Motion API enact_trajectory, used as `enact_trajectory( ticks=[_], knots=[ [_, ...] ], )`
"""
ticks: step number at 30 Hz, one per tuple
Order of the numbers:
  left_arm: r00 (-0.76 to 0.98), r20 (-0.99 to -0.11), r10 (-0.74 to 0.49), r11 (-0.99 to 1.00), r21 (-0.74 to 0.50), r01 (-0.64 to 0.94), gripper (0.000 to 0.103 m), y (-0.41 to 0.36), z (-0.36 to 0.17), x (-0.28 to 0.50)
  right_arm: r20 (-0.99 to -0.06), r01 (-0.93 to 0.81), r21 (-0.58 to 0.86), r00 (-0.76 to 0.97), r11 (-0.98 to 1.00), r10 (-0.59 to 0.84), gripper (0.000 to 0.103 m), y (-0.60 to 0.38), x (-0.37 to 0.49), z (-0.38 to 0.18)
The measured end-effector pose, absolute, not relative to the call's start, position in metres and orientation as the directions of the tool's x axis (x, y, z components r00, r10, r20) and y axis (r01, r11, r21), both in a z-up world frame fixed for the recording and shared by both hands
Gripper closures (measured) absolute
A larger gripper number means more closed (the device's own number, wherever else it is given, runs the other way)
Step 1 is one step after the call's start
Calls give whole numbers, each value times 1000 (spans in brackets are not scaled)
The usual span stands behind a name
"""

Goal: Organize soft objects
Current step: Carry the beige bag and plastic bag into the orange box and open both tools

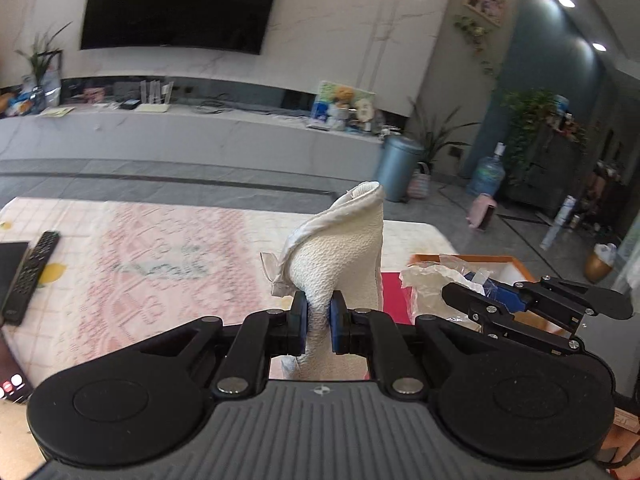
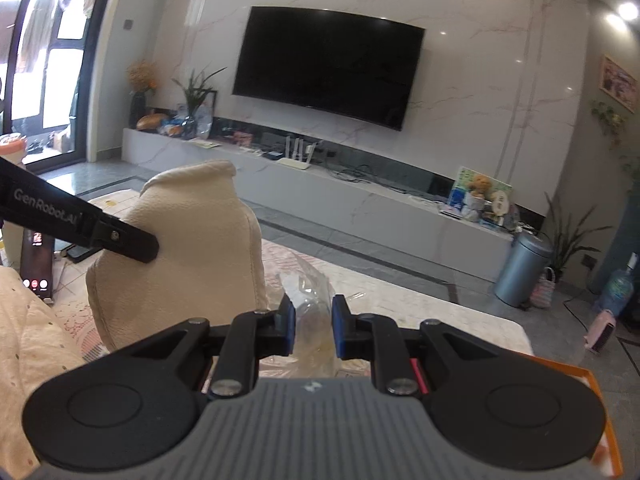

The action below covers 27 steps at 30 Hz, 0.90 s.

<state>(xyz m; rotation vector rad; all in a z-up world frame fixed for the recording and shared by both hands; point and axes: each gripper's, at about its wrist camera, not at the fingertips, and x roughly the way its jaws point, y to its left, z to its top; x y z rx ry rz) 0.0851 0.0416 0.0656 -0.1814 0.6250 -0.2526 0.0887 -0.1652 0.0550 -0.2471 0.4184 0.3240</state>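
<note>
White textured cloth (image 1: 344, 256) stands pinched between the blue pads of the left gripper (image 1: 319, 322), whose jaws are closed tight on its lower part; the cloth rises upright from the grip, its top edge curled over, and a loose end hangs down below the fingers. In the right wrist view the same cloth (image 2: 188, 240) looks cream and bulky, held up above the table with the left gripper's black finger (image 2: 128, 242) pressed into its side.

The right gripper (image 2: 313, 326) has its jaws closed on a crumpled clear plastic bag (image 2: 310, 300), which bunches up between the blue pads and spills out ahead of them. From the left wrist camera the right gripper (image 1: 472, 302) sits just to the right of the cloth, over the plastic bag (image 1: 432, 276) and the orange-rimmed box (image 1: 516, 264) beneath it; a red patch shows beside the box.

Both tools work above a table covered with a pink-and-white patterned tablecloth (image 1: 140, 248). A black remote control (image 1: 30, 276) lies near its left edge. A phone (image 2: 38, 264) with a lit screen stands at the left in the right wrist view.

Beyond the table are the grey tiled floor, a long white TV console, a wall-mounted television (image 2: 328, 66), a round grey bin (image 1: 398, 168), a water jug (image 1: 487, 174) and potted plants.
</note>
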Motion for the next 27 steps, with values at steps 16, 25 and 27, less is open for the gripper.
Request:
enact_trajectory(
  ticks=[16, 25, 27],
  knots=[
    [629, -562, -537, 834, -245, 494, 92, -131, 64, 170, -448, -88, -196, 894, 977, -9, 86, -320, 106, 67],
    [456, -746, -486, 815, -199, 544, 92, -197, 1, 228, -605, -39, -52, 797, 998, 0, 86, -374, 154, 22],
    [427, -775, -466, 816, -189, 547, 92, -202, -13, 235, -635, -49, -47, 772, 998, 8, 86, -375, 159, 8]
  ],
)
